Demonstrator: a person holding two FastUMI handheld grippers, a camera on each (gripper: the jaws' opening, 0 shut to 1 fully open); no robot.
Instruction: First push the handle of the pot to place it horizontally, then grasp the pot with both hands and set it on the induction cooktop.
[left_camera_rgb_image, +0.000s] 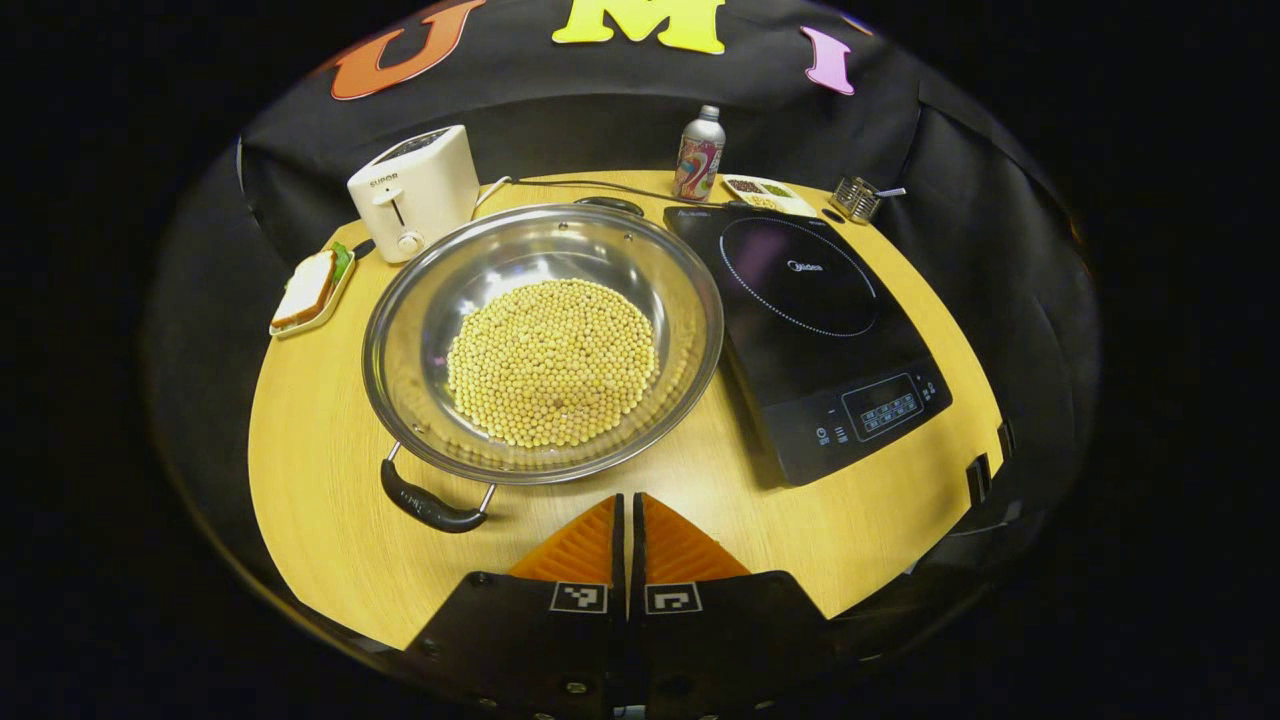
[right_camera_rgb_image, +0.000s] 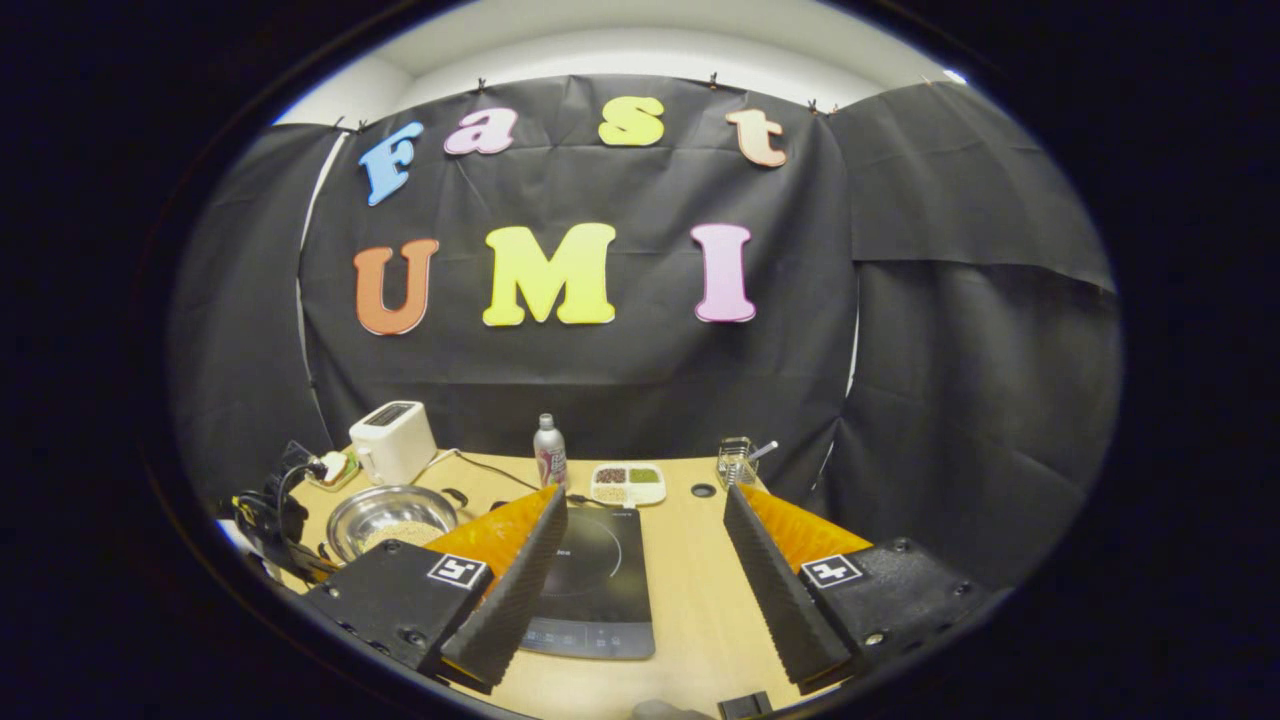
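A: We note a round light-wood table (left_camera_rgb_image: 330, 520) inside black cloth walls. Largest on it: the wide stainless steel pot (left_camera_rgb_image: 542, 340) full of pale beans, left of the flat black induction cooktop (left_camera_rgb_image: 812, 335), just beside it.

B: Its black near handle (left_camera_rgb_image: 430, 505) sits toward our left, skewed, not level. We judge the push hasn't happened.

A: Agreed. The left gripper (left_camera_rgb_image: 630, 520) hangs just short of the rim, jaws closed together on nothing, likely so it can nudge as one blunt tip.

B: The right gripper (right_camera_rgb_image: 640, 560) waits above the cooktop, jaws wide, probably ready for the far grasp.

A: Smaller: white toaster (left_camera_rgb_image: 415, 190), sandwich plate (left_camera_rgb_image: 310, 290), printed can (left_camera_rgb_image: 698, 155).
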